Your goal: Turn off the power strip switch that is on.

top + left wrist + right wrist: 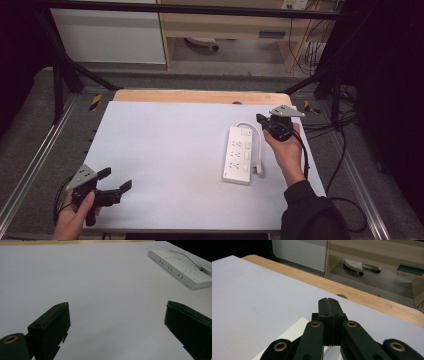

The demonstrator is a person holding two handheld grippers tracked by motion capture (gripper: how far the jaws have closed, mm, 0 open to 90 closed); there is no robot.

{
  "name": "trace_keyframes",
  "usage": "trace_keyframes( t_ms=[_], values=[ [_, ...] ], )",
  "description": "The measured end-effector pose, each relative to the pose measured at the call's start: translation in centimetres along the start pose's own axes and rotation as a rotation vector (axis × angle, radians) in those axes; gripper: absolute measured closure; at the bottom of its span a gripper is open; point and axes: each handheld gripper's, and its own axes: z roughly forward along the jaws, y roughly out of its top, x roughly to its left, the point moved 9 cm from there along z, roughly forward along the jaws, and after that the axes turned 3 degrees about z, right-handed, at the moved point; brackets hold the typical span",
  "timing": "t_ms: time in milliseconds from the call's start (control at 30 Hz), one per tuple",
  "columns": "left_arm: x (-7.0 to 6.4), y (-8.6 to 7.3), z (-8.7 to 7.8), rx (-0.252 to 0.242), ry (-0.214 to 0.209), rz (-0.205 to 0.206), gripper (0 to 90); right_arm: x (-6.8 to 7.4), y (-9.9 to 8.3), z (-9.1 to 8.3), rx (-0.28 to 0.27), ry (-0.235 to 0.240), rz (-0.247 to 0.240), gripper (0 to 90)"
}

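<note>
Power strip (239,154): laid flat on the white table (165,165), right of centre, its cord looped along its right side.
Right gripper (261,120): held just above the strip's far end, jaws pressed together, nothing pinched.
Left gripper (116,179): held at the table's near left corner, jaws spread wide, well apart from the strip.

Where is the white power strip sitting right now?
In the high view the power strip lies flat on the right half of the white table, just left of the right hand-held gripper.
</note>
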Motion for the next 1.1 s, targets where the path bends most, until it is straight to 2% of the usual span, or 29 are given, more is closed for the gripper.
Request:
trace_keyframes(
  t_ms=[233,1100],
  values=[
    [0.0,0.0,0.0,0.000,-0.003,0.000,6.5,0.4,-0.8,0.8,0.044,0.009,-0.014,90.0],
    [-0.1,0.0,0.0,-0.001,-0.003,0.002,6.5,0.9,-3.2,2.6,0.111,0.023,-0.008,90.0]
  ],
)
